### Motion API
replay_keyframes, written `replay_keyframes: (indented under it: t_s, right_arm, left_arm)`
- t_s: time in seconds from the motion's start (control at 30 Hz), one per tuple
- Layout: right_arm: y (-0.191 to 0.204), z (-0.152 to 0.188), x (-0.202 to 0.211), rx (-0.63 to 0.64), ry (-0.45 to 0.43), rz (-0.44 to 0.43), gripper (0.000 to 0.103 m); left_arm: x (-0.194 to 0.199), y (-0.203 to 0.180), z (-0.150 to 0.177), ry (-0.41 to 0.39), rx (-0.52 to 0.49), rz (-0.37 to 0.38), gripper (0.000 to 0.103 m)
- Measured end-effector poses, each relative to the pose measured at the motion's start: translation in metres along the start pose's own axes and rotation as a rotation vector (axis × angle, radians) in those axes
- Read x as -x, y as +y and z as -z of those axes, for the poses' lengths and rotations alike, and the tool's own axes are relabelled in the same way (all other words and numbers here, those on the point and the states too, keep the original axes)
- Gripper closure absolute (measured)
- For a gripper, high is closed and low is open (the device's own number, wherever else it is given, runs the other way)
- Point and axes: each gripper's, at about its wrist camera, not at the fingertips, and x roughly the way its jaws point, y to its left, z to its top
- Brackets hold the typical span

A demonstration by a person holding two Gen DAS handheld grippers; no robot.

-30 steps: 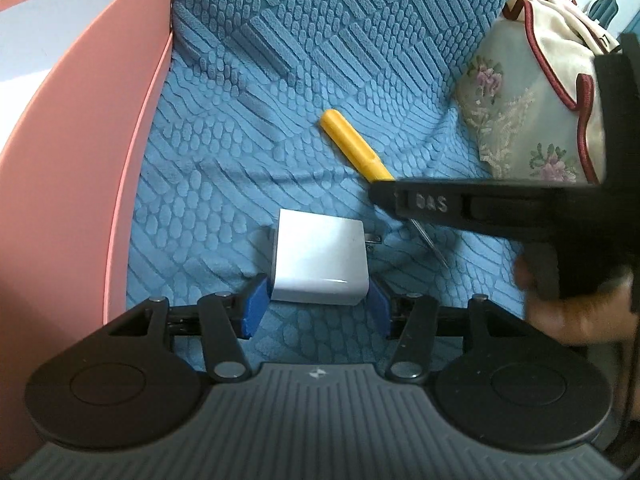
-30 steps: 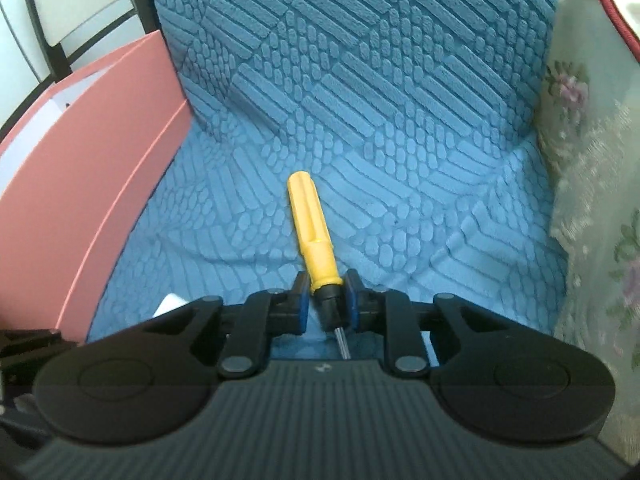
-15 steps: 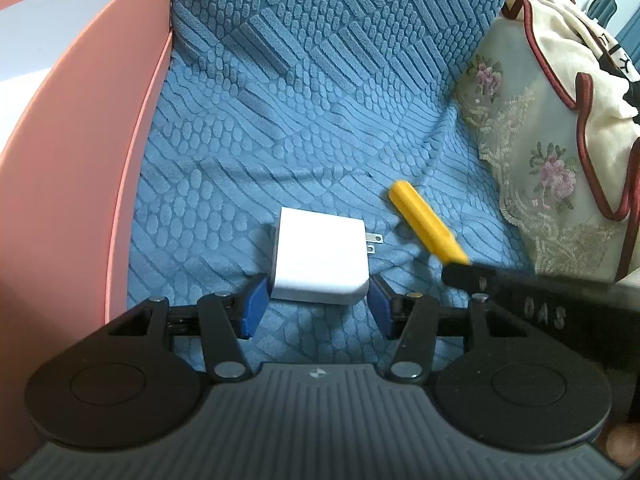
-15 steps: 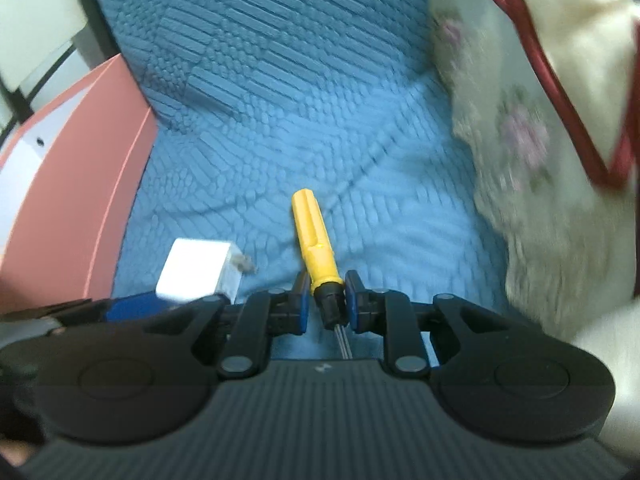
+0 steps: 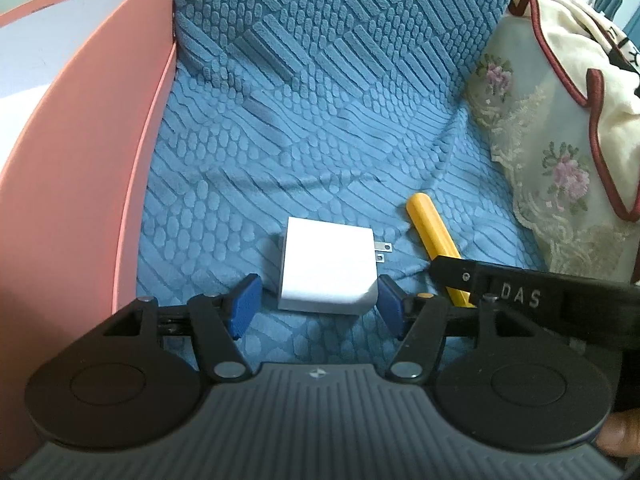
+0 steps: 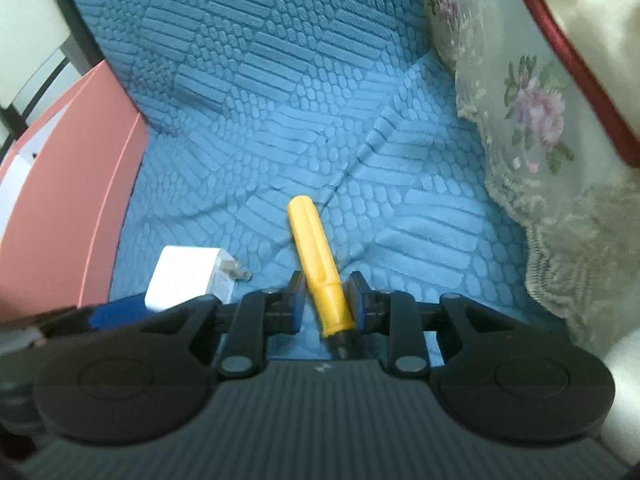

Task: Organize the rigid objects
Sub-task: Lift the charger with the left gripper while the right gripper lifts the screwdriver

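Both of the hand-held grippers point down at a blue textured sofa cover [image 5: 304, 128]. On the left hand-held gripper [image 5: 319, 302] the jaws are opening: the white charger plug [image 5: 328, 266] lies on the cover between the blue pads, with a clear gap at the left pad and the right pad just beside the plug's corner, so nothing is pinched. Its metal prongs point toward the yellow screwdriver [image 6: 318, 270], which lies a little to its right. The right hand-held gripper [image 6: 326, 304] is also opening its jaws; the screwdriver's handle sits between the pads at a slight slant, and in this blurred view it seems to stand free of both of them. A pink box wall [image 5: 80, 184] rises along the left edge of the cover, and a floral cushion [image 5: 560, 152] leans on the right.
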Motion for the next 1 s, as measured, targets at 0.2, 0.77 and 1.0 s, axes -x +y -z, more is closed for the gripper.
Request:
replay_keyframes:
  t_s: [0.2, 0.77, 1.0]
  right_arm:
    - [0.004, -0.001, -0.004, 0.041, -0.002, 0.002, 0.078]
    - [0.016, -0.005, 0.033, 0.098, -0.069, -0.013, 0.08]
    - [0.025, -0.008, 0.058, 0.137, -0.107, 0.0, 0.08]
  left_arm:
    - [-0.005, 0.001, -0.004, -0.008, 0.023, -0.014, 0.035]
    - [0.011, -0.007, -0.009, -0.085, 0.043, -0.004, 0.047]
    - [0.039, -0.01, -0.008, -0.126, 0.082, 0.034, 0.048]
